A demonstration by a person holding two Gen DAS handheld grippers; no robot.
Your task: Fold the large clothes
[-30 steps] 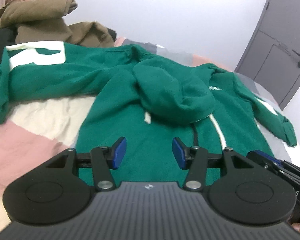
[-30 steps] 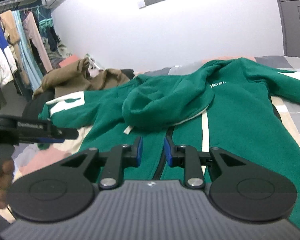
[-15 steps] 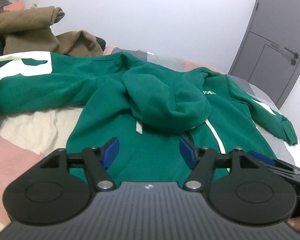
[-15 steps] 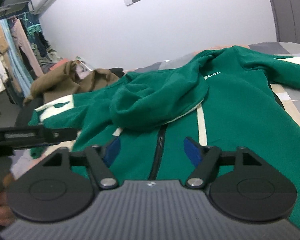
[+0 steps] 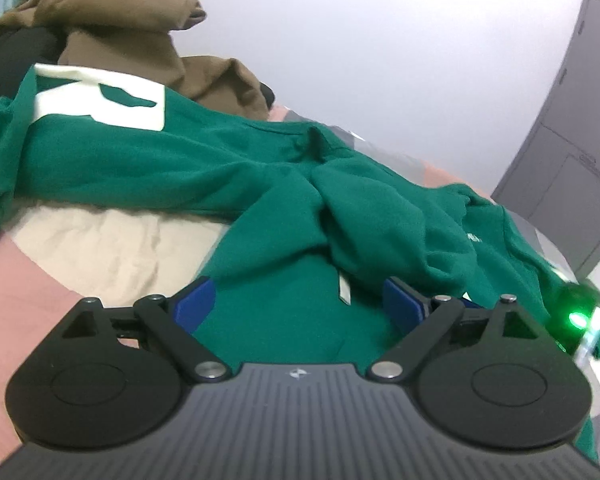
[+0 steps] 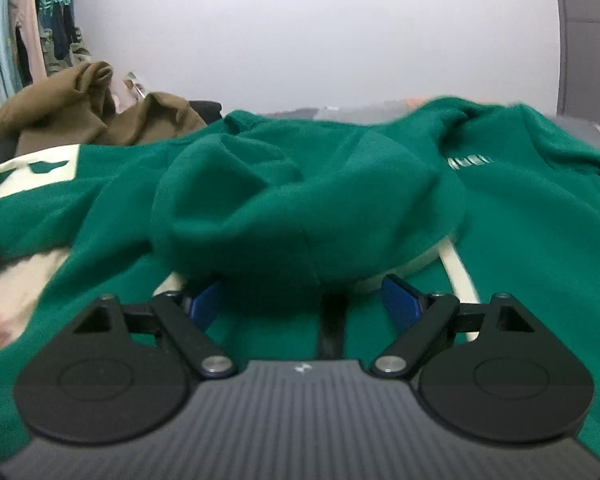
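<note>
left wrist view: one dark green zip-up fleece hoodie (image 5: 284, 208) lies spread front-up on a bed, filling the middle of the frame from the left edge to the right. its hood (image 5: 384, 224) is flopped forward over the chest, right of centre. one sleeve runs to the upper left and carries a large cream block letter (image 5: 100, 100), seemingly an "r". small white chest lettering (image 5: 473, 237) at the right is too blurred to read. one pink and cream patchwork bed cover (image 5: 80, 248) shows at lower left. one heap of brown clothes (image 5: 140, 36) sits at the upper left, and one grey door (image 5: 572, 160) stands at the right edge. the left gripper (image 5: 296, 300), black with two blue pads, sits at the bottom centre; its jaws are opening, wide apart, over the hoodie's front with no cloth pinched between them.

right wrist view: the same green hoodie (image 6: 520, 232) fills the middle, its hood (image 6: 300, 208) bunched at the centre just above the tool. two cream stripes and one dark zip line run down the front below it. white chest writing (image 6: 470, 161) at the upper right is unreadable. the cream sleeve letter (image 6: 32, 176) shows at the left. the brown heap (image 6: 84, 108) lies at the upper left, with hanging clothes (image 6: 20, 32) in the top left corner. the right gripper (image 6: 302, 300) at the bottom centre has its jaws opening, wide, with the hood's edge just ahead and nothing gripped.
</note>
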